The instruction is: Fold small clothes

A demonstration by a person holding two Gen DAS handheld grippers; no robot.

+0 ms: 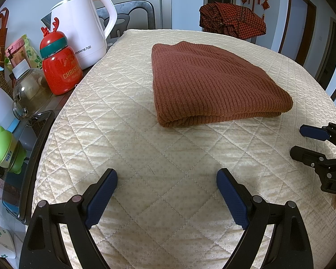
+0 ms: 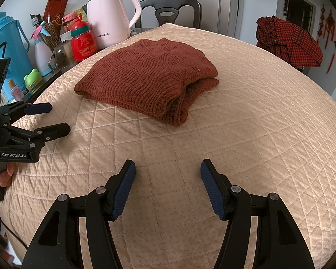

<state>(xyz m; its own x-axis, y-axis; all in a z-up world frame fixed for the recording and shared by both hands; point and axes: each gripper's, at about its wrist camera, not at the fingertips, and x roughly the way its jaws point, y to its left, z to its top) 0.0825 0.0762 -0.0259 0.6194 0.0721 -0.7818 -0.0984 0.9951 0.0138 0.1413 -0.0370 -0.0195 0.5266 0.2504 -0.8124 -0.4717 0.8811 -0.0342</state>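
Observation:
A rust-brown knit sweater (image 1: pixel 210 83) lies folded in a compact stack on the cream quilted table cover (image 1: pixel 159 157); it also shows in the right wrist view (image 2: pixel 145 78). My left gripper (image 1: pixel 166 177) is open and empty, hovering over the bare cover in front of the sweater; it shows from the side in the right wrist view (image 2: pixel 56 118). My right gripper (image 2: pixel 168 168) is open and empty, also short of the sweater; it shows at the right edge of the left wrist view (image 1: pixel 302 141).
At the table's left edge stand a pink kettle (image 1: pixel 82 29), a red Christmas bottle (image 1: pixel 60 67), a glass jar (image 1: pixel 29 89), a green frog bottle (image 1: pixel 4 150), a blue thermos (image 2: pixel 9 47) and a phone (image 1: pixel 26 168). A red checked cloth (image 1: pixel 233 20) hangs on a far chair.

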